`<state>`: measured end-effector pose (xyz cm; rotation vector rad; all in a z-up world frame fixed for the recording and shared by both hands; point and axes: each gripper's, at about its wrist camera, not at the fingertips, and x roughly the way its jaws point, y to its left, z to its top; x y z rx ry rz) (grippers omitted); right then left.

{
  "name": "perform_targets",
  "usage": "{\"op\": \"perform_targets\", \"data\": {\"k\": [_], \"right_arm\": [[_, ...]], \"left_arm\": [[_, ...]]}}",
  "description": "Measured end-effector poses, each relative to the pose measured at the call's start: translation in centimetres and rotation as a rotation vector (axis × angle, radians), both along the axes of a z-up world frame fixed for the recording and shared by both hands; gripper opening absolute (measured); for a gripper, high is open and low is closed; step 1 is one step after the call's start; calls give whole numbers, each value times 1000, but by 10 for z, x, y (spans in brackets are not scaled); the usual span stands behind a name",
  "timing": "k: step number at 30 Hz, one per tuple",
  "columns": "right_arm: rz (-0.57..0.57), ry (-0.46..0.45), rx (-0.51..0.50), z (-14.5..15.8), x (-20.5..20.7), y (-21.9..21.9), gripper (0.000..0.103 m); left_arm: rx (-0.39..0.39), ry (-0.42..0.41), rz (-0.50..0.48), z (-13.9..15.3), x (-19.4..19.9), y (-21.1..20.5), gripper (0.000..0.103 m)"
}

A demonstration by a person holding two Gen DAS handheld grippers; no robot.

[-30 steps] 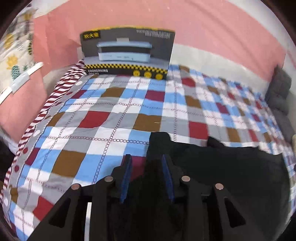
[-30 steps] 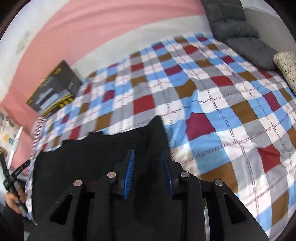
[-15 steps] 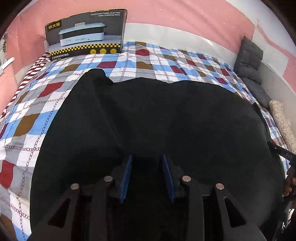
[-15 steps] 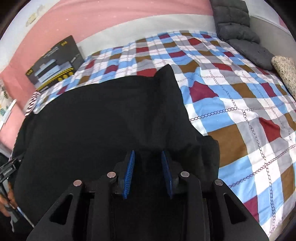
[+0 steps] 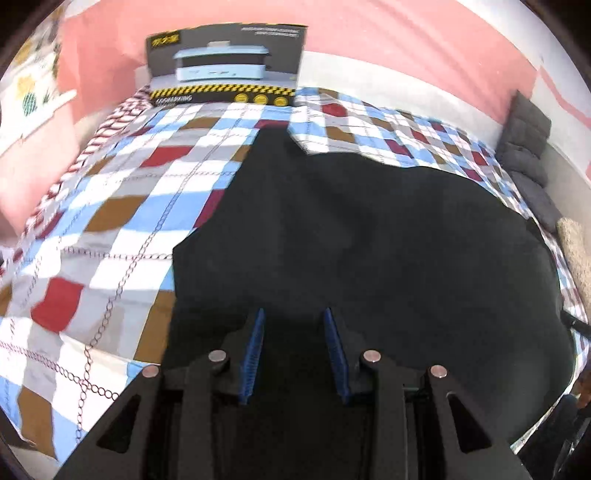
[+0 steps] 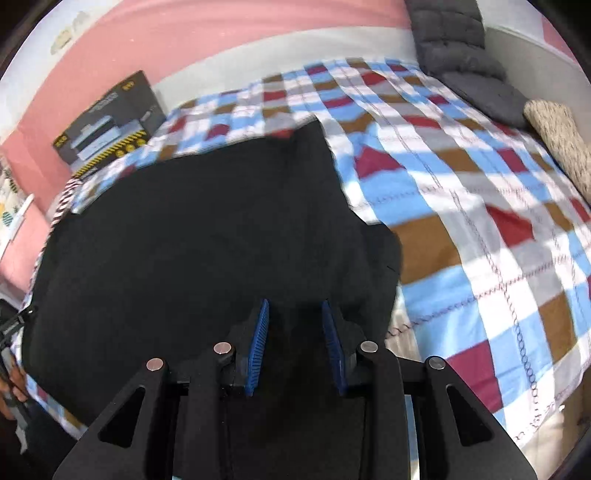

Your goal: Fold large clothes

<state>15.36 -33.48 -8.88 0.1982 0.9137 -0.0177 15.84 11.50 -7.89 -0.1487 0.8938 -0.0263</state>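
Left wrist view: large black cloth garment (image 5: 369, 236) spread across checked red, blue, brown and white bedspread (image 5: 110, 206), near edge clamped in left gripper (image 5: 293, 354). Right wrist view: right gripper (image 6: 293, 347) likewise clamped on garment's near edge.

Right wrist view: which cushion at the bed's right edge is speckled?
The beige cushion, nearest the camera. The two cushions behind it are plain dark grey and quilted.
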Motion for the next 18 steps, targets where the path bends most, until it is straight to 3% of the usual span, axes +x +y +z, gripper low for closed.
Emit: {"op": "perform_targets", "data": {"k": [3,6,10,14,18], "right_arm": [[-38,5,0,7,6,-4,29],[-36,-23,18,21,14,-3,29],[-9,-63,33,33,41,3,29],[-24,-13,-11,10,79,-1,29],[-61,30,1,-13,92,-17,29]], "left_arm": [[26,3,14,7,3,-3,36],[-1,-3,9,16,11,-6,36],[27,-37,-14,28,42,-19,36],[103,-10,-1,16,79,-20,36],[92,-7,-12,-2,88,-13,36]]}}
